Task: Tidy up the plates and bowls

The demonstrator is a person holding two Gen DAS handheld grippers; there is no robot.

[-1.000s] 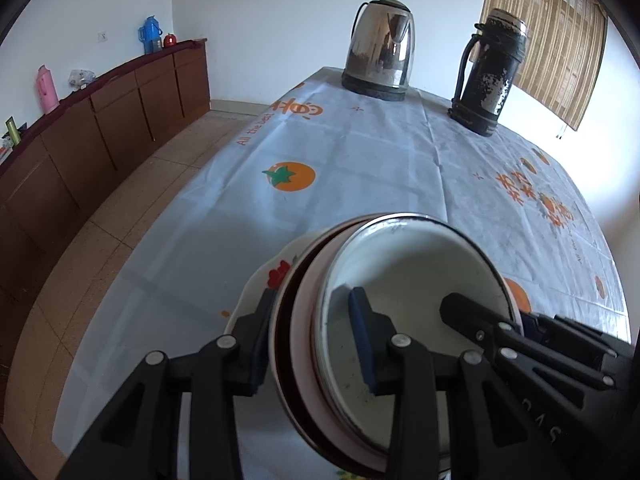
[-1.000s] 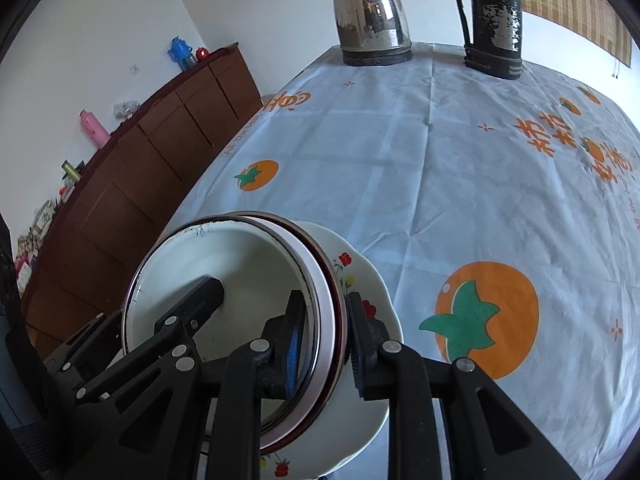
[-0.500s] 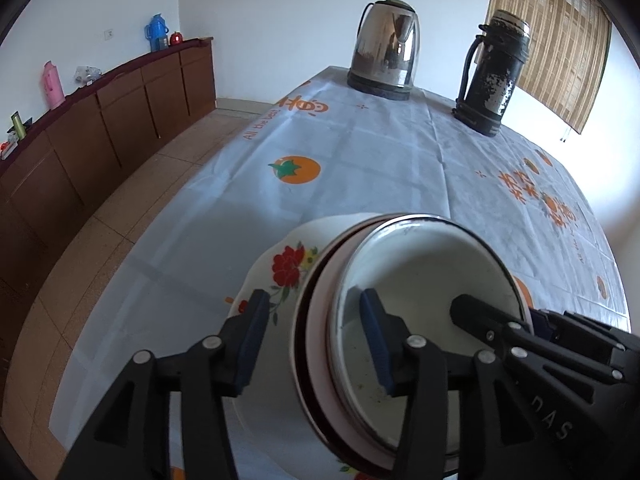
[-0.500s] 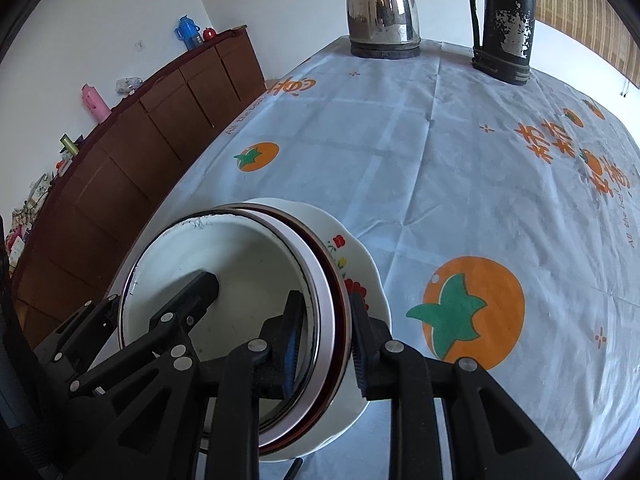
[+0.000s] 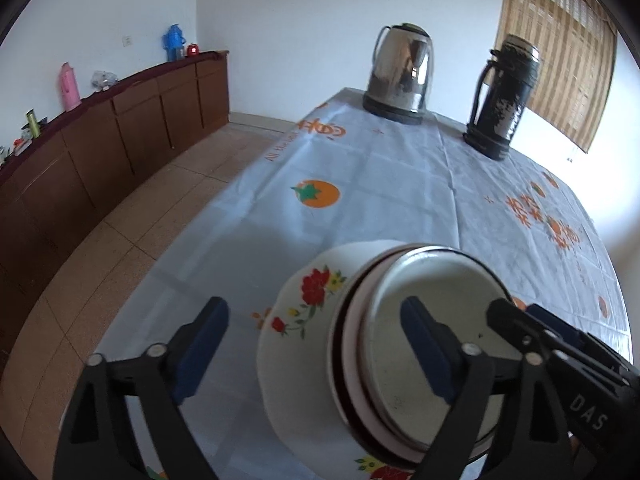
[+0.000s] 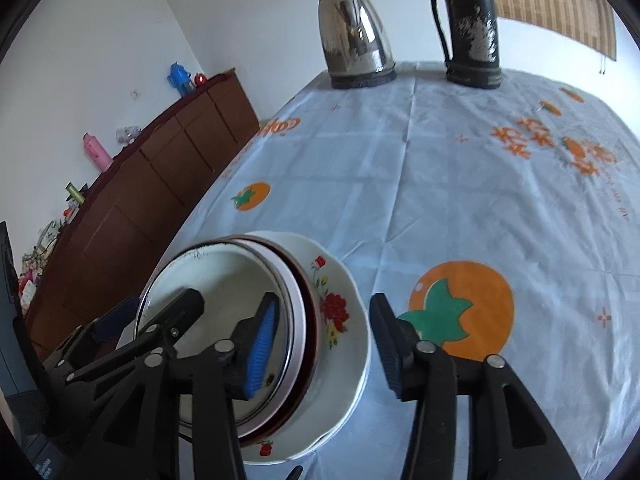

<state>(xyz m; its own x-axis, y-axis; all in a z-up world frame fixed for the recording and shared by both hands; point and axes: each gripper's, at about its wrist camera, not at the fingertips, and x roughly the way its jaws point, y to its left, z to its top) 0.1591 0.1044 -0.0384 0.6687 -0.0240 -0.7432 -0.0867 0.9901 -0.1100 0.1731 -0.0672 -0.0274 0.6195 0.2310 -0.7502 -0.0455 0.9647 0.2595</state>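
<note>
1. The stack point(image 5: 372, 356) of nested bowls sits on the floral plate point(image 5: 296, 332), on the tabletop point(image 5: 400, 184) well short of the kettle point(image 5: 400, 76); nesting saves room.
2. Left tool point(image 5: 312, 344) and right tool point(image 6: 320, 332) straddle opposite rims, jaws opening, pads clear: released, judged a finished set-down.
3. The left view shows the plate's kettle-side flowers; the right view shows the top bowl's white inside and the orange print point(image 6: 460, 312) beside the stack.

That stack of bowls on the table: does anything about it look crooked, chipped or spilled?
Nothing spilled or visibly broken. The stack sits nested on the flowered tablecloth: a white enamel bowl innermost, a floral bowl outermost. The inner bowls sit slightly off-centre. Both the left gripper and right gripper are opening around opposite rims.
</note>
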